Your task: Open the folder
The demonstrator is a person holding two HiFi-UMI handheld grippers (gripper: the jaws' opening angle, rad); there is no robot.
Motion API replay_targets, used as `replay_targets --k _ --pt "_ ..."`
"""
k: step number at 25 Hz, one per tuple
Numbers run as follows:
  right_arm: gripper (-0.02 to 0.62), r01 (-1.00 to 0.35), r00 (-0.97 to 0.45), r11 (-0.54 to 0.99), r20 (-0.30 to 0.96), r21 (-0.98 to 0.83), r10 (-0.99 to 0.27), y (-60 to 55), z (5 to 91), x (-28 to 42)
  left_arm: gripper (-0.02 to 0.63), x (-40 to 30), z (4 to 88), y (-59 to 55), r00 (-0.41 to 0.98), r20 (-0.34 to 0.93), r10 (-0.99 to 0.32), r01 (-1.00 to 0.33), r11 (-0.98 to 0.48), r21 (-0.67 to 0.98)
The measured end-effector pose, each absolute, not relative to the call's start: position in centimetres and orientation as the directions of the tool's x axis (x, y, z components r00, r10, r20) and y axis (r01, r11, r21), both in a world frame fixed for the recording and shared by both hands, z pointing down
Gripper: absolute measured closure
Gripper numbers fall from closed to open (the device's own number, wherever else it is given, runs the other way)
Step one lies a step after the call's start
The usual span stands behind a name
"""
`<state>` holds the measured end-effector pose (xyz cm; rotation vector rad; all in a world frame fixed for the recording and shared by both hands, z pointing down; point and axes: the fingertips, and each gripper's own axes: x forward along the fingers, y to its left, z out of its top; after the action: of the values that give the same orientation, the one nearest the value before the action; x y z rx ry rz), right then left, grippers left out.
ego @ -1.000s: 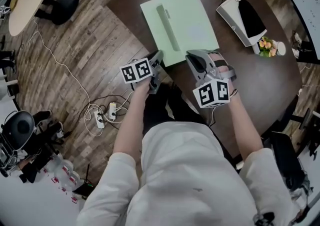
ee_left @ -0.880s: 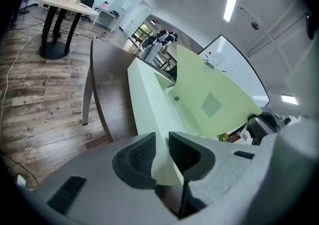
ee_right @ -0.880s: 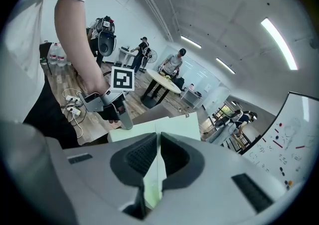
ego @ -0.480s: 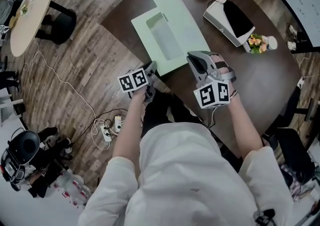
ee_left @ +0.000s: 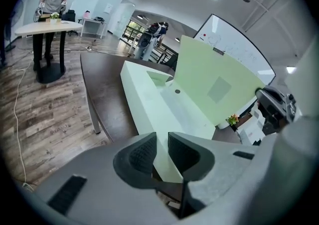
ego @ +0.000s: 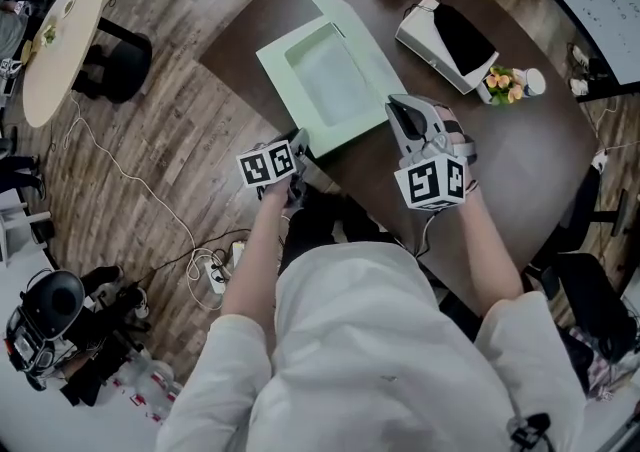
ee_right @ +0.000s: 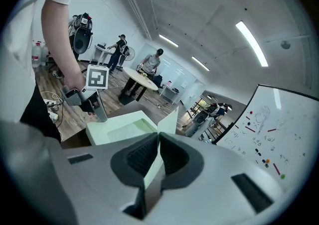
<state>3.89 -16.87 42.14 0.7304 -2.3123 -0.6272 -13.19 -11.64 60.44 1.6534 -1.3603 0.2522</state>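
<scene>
Right now we are clamping the right tongs on the free edge of the pale green cover, which is standing raised at a slant over the base of the folder. Our left tongs have just been closing and are gripping the base's near corner, which is filling the narrow gap between the pads. Both bare forearms are reaching forward, the tongs angling downward. The folder is lying near the front left edge of the dark, rounded worktop, well apart from a white tray and small flowers. Wooden floor is surrounding us, and a whiteboard is hanging beyond.
</scene>
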Motion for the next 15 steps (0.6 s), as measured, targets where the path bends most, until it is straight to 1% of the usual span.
replay_targets --k 7,11,15 --pt "0.577 -0.401 -0.618 0.700 0.389 0.591 -0.683 -18.1 41.7 6.0 0.532 -13.6 59.9 -11.5 0.288 0.707 -0.646 -0.911 0.041 0.409" --pt "0.581 -0.458 -0.606 0.692 0.373 0.558 -0.702 -18.9 41.6 7.2 0.532 -13.9 58.0 -12.0 0.290 0.664 -0.689 -0.902 0.034 0.430" --pt "0.588 -0.545 -0.588 0.682 0.358 0.488 -0.725 -20.1 41.6 8.3 0.532 -13.2 54.8 -12.9 0.302 0.612 -0.731 -0.900 -0.007 0.437"
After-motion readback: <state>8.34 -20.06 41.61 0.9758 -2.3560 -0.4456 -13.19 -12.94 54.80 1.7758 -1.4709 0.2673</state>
